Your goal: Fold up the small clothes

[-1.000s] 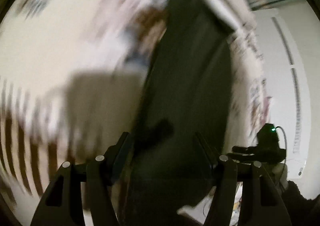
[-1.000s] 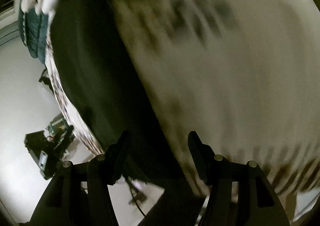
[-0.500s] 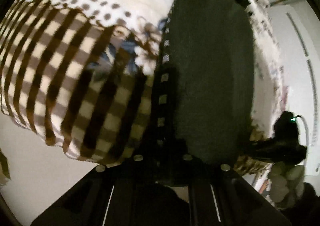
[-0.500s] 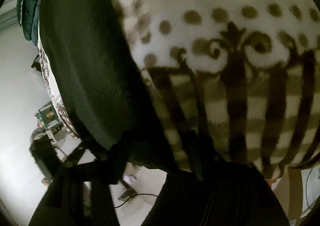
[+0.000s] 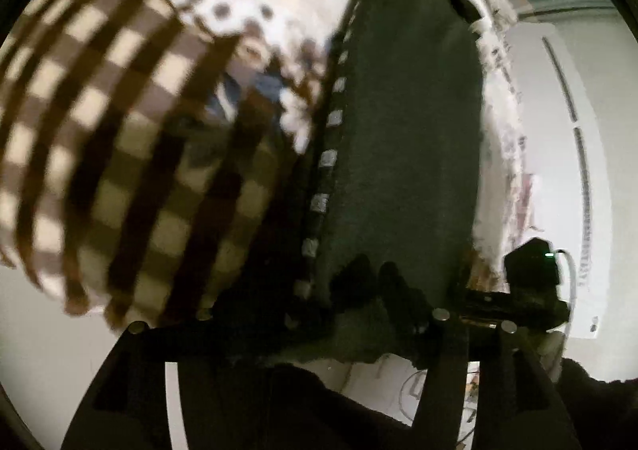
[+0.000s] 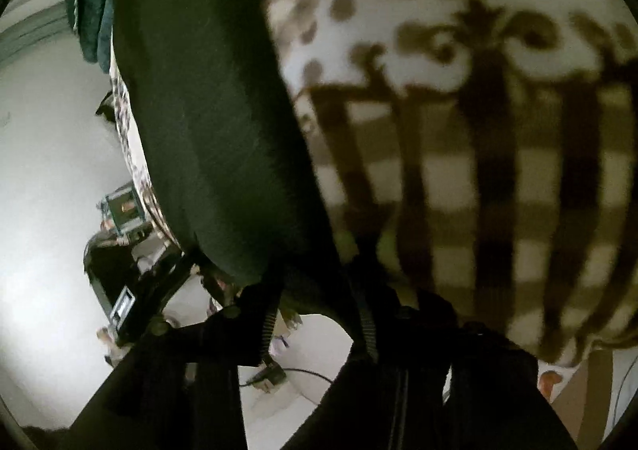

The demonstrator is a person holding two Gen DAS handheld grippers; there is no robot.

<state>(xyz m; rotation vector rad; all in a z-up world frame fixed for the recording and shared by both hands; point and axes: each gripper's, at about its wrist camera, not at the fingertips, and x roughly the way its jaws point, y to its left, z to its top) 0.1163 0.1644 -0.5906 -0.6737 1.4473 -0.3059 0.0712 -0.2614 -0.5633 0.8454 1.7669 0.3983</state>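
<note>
A dark garment [image 5: 402, 154] lies stretched along the bed, on top of a fleecy blanket [image 5: 119, 154] printed with brown checks, dots and scrolls. One long edge of it carries a row of small pale squares [image 5: 329, 158]. Its near end reaches the edge of the bed and droops a little over it.

The left hand-held gripper [image 5: 327, 320] sits right at that near end. Its jaws have just been opening, and the dark cloth lies between its fingers [image 5: 440, 314]; I cannot make out whether they press on it. The right hand-held gripper [image 6: 315, 314] is at the garment's other near corner [image 6: 223, 154], jaws likewise just opening, the cloth's edge lying between them. Everything there is too dark to tell grip from release.

Beyond the bed, a pale floor [image 6: 44, 178] with some dark equipment [image 6: 115, 274] on it.
</note>
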